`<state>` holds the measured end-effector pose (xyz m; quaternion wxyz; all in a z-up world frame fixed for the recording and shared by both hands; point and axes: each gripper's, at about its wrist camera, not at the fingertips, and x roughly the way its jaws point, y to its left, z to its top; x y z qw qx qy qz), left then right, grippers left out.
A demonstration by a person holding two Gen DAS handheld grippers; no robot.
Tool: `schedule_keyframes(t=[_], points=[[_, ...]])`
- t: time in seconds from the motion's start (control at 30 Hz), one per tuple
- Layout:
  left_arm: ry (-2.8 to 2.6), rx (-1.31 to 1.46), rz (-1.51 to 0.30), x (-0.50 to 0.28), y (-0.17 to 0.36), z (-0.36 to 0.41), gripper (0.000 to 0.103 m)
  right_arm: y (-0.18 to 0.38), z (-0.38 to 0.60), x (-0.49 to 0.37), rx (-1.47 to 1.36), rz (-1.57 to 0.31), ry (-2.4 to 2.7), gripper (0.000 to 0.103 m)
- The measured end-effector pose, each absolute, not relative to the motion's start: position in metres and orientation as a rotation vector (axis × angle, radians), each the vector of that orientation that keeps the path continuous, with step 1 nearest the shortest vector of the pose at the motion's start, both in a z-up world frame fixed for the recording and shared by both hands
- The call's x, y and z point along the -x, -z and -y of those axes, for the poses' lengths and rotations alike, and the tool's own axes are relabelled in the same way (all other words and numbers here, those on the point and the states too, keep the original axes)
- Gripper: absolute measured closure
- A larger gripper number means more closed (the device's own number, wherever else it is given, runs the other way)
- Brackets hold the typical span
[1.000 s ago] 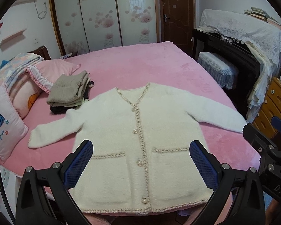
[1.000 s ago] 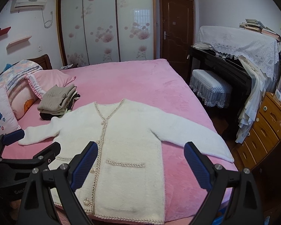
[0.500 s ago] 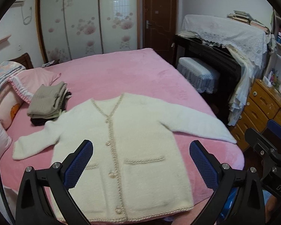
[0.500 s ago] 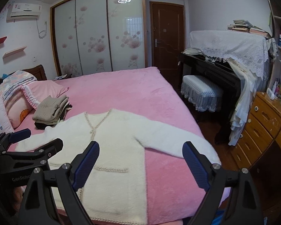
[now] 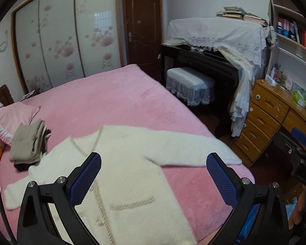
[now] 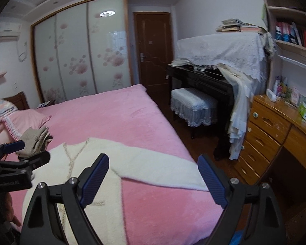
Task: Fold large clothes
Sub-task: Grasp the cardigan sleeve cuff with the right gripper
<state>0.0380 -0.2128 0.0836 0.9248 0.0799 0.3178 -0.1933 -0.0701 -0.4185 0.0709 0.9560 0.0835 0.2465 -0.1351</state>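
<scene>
one white cardigan (image 5: 132, 175) flat on one pink bed (image 5: 116, 102), both grippers' jaws wide, holding nothing

A cardigan (image 5: 132, 175) lies flat on the near part of the bed (image 5: 116, 102), one sleeve reaching toward the bed's right edge. A folded pile of clothes (image 5: 28, 143) sits on the bed to the cardigan's left, beside the pillows (image 5: 14, 116). Beyond the bed stands a wardrobe (image 5: 61, 40), with a door (image 5: 142, 30) to its right. Right of the bed are a stool (image 5: 189, 83), a covered piano (image 5: 214, 47) behind it, and a chest of drawers (image 5: 263, 122) nearer.
</scene>
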Motion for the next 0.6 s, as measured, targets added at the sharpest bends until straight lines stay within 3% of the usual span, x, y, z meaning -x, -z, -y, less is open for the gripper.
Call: schedule_keyframes(t=[0.2,0.47,0.6], points=[[0.463,-0.199,-0.633,-0.080,-0.066,0.261,0.001,-0.045,0.489,0.050,-0.329,-0.559,0.367,0.028],[0.505,-0.218,-0.679,-0.142,0.003,0.320,0.001,0.029,0.541,0.017,-0.489,-0.694,0.413,0.029],[0.517,-0.225,-0.714,-0.164,0.054,0.342,0.001,0.085,0.563,-0.002,-0.623,-0.789,0.398,0.035]])
